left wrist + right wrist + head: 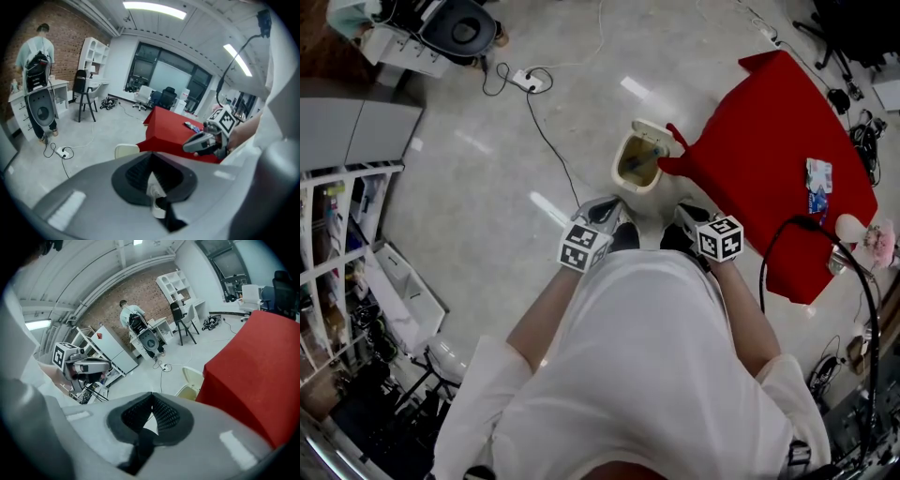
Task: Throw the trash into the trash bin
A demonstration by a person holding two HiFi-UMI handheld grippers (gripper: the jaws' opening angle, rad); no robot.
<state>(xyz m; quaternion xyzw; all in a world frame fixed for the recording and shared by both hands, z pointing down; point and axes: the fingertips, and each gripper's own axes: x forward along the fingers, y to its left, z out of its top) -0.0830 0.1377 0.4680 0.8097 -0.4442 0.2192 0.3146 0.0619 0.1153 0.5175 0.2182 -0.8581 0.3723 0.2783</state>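
Left tool point(151, 158) and right tool point(152, 397) are both closed tip to tip, nothing gripped. Trash bin point(621, 161) is on the floor at upper centre of the head view, lid up, against the red bench point(769, 141) corner.

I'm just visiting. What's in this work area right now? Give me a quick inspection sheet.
Surface: pale shiny floor; red-covered table at the right.
Job's things: cream trash bin, lid open, by the table's corner; contents unclear.
Clutter: small packets on the table.
Grippers: left claw and right claw both shut, nothing seen held.
Cables: black cable runs from a power strip across the floor.
Surroundings: shelving at the left; another person stands far off.
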